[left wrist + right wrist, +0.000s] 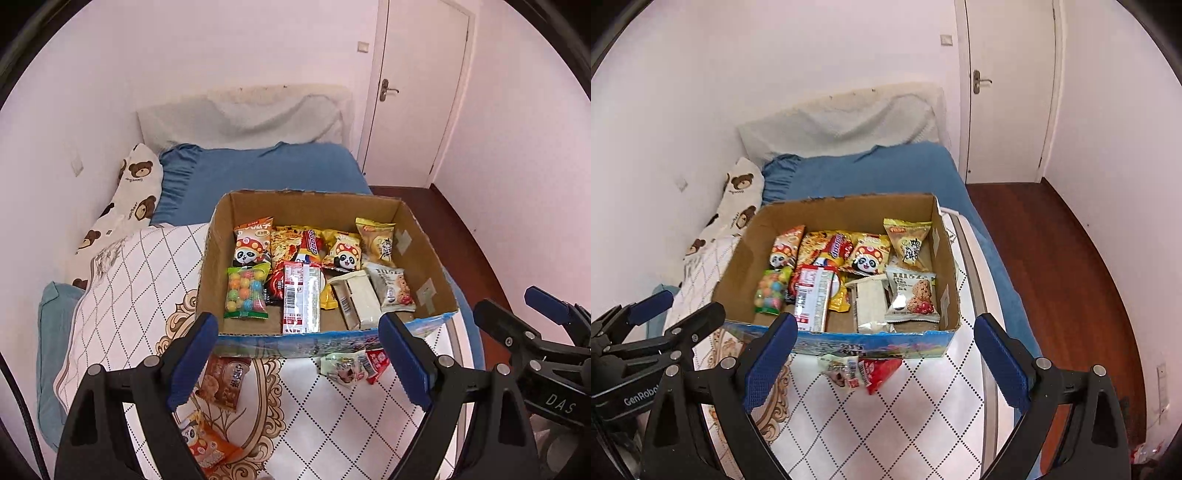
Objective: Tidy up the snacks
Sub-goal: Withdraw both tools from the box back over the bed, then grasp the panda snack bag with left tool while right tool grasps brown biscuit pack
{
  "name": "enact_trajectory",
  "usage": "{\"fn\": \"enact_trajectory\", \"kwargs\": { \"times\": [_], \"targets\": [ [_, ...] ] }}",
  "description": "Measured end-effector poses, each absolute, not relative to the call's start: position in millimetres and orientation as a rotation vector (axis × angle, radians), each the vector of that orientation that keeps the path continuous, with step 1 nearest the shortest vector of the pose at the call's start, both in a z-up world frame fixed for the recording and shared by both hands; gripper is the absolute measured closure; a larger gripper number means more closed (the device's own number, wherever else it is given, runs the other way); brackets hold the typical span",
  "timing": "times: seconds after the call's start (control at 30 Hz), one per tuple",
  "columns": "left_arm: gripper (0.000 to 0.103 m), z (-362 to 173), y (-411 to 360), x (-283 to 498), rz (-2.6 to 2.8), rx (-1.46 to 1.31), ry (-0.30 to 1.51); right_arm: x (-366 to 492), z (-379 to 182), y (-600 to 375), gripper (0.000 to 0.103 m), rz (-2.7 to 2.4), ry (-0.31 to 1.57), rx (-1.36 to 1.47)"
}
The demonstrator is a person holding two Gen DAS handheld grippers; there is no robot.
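An open cardboard box (424, 254) (738, 266) stands on the quilted bed cover and holds several snack packets, among them a gumball bag (246, 293) and a cereal bar packet (913, 297). In front of the box lie a pale packet (343, 367) (838, 367) and a red packet (377, 363) (881, 373). A brown snack packet (223, 382) and an orange panda packet (207, 446) lie nearer me in the left wrist view. My left gripper (299, 363) is open and empty above these. My right gripper (886, 363) is open and empty over the pale and red packets.
The bed has a blue sheet (266, 170), a bear-print pillow (127, 206) at the left wall and a padded headboard (243, 114). A white door (1008, 92) and dark wooden floor (1063, 258) lie to the right.
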State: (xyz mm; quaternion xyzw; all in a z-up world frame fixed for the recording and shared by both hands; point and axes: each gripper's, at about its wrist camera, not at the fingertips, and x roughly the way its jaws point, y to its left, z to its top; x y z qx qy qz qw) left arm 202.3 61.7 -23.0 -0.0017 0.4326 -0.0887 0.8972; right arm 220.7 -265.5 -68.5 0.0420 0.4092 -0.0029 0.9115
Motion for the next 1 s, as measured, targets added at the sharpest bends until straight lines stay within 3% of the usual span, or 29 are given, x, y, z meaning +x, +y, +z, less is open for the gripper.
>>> {"fn": "enact_trajectory", "kwargs": {
  "times": [0.2, 0.4, 0.5, 0.63, 1.0],
  "targets": [
    [0.014, -18, 66, 189, -0.175, -0.025, 0.885, 209, -66, -269, 0.005, 0.022, 0.847, 0.133],
    [0.014, -56, 87, 183, -0.075, -0.027, 0.967, 214, -112, -276, 0.006, 0.114, 0.940, 0.230],
    [0.014, -89, 106, 179, -0.003, -0.038, 1.050, 226, -158, -276, 0.040, 0.155, 1.042, 0.273],
    [0.014, -122, 139, 170, 0.096, -0.090, 1.138, 242, -213, -276, 0.040, 0.149, 1.126, 0.319],
    [0.014, -183, 214, 137, 0.302, -0.222, 1.312, 278, -265, -217, 0.040, 0.206, 1.184, 0.283]
  ]
}}
